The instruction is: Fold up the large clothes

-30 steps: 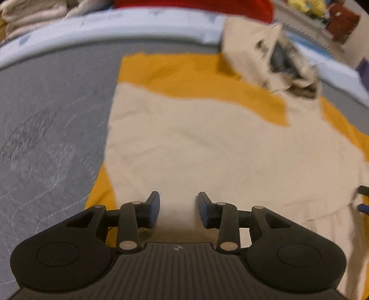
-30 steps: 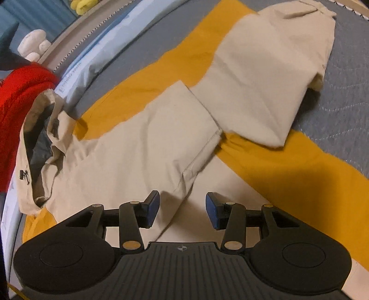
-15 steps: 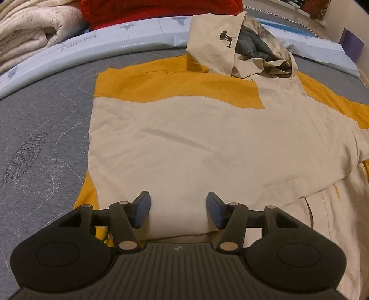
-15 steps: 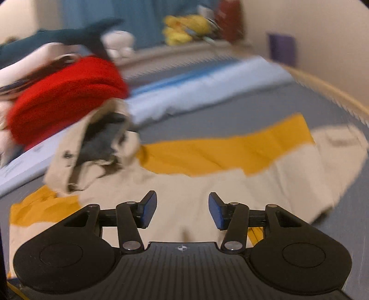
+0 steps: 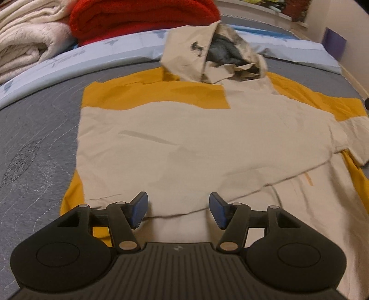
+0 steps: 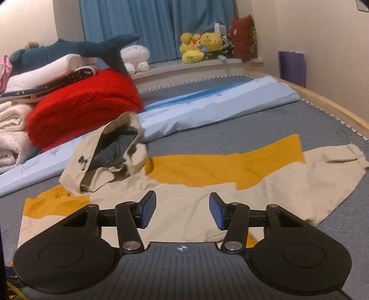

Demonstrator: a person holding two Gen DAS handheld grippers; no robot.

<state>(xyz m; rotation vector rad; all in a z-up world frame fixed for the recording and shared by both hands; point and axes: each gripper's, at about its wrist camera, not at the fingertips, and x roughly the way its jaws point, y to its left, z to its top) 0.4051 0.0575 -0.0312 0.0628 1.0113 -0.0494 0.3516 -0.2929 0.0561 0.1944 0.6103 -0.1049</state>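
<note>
A large beige and mustard-yellow hooded jacket [image 5: 196, 143] lies spread flat on a grey quilted bed [image 5: 34, 143]. Its hood [image 5: 207, 60] stands crumpled at the far end, dark lining showing. A beige sleeve is folded across the body. My left gripper [image 5: 178, 210] is open and empty, just above the jacket's near hem. In the right wrist view the jacket [image 6: 230, 184] lies ahead with the hood [image 6: 108, 157] at left and a sleeve [image 6: 334, 170] stretched right. My right gripper [image 6: 182, 210] is open and empty above the beige body.
A red blanket [image 5: 138, 20] and cream blankets [image 5: 27, 41] are stacked beyond the hood, with a light blue sheet [image 5: 288, 48] along the bed. The right wrist view shows a shark plush [image 6: 69, 53], yellow soft toys [image 6: 200, 46], a purple bag [image 6: 291, 67] and the bed's wooden edge [image 6: 334, 106].
Both grippers have pulled back and tilted up from the jacket. The right view swung from looking down at the folded sleeve to looking across the bed. Both jaws stand slightly wider.
</note>
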